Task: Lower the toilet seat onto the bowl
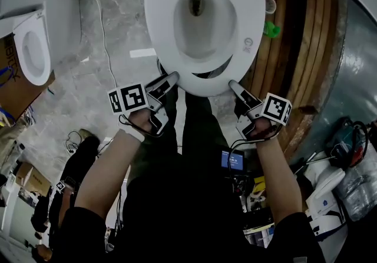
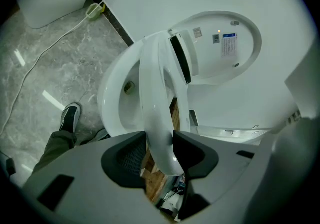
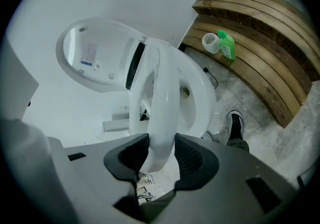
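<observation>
While the toilet seat [image 1: 160,32] hangs part-raised, tilted clear of the bowl [image 2: 112,102] with its front rim toward the person, the left gripper [image 1: 171,78] and right gripper [image 1: 235,87] each clamp that rim, jaws closed on either face. Best to bring both down level and slowly, letting go only once the seat lies flat. The lid [image 2: 225,47] stands upright behind.

The seat [image 2: 155,113] was smooth, glossy white plastic, and the bowl [image 2: 112,102] shone like glazed ceramic. The floor [image 2: 55,67] was polished grey veined stone. The planks [image 3: 260,62] were brown wood. The left tool [image 2: 159,155] and right tool [image 3: 161,155] had matt grey plastic shells and black ribbed pads [image 3: 192,160].
</observation>
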A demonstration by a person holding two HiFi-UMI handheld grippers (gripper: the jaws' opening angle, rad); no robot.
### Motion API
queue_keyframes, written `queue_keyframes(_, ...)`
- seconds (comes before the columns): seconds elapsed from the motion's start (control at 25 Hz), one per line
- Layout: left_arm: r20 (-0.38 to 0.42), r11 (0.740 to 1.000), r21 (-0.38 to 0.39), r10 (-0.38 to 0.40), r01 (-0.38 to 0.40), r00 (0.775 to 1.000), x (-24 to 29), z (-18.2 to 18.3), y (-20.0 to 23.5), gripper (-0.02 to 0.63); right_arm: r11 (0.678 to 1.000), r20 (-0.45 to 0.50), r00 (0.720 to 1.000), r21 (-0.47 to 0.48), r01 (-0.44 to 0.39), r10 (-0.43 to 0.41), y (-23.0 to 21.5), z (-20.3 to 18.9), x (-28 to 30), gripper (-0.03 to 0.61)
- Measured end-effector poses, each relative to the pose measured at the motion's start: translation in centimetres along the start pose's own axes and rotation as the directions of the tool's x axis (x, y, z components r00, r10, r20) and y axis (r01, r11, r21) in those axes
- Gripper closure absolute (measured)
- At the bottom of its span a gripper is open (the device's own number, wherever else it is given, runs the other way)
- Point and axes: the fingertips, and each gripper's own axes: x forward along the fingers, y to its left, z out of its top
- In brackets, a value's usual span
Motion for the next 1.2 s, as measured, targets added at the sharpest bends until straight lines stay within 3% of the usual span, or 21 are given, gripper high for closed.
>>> queue_keyframes(0.68, -0.054, 0.997, 0.032, 0.078, -0.077, 0.995, 3.9, 0.5, 6.7, 0.437, 0.993, -0.049, 0.992, -0.043, 0.113, -0.115, -6.3, 0.5, 4.9, 0.403)
queue_keyframes(1.0, -0.055, 0.993, -0.004, 0.117, -0.117, 0.992, 6.1, 1.7, 10.5, 0.445, 0.983, -0.044, 0.982, -0.032, 0.180, -0.182, -9.0, 1.1, 8.6, 0.405)
queue_keyframes(1.2, -0.097, 0.987, 0.064, 0.151, -0.145, 0.984, 7.0, 1.8, 10.9, 0.443, 0.968, -0.054, 0.968, -0.066, 0.240, -0.244, -9.9, 1.2, 9.0, 0.405)
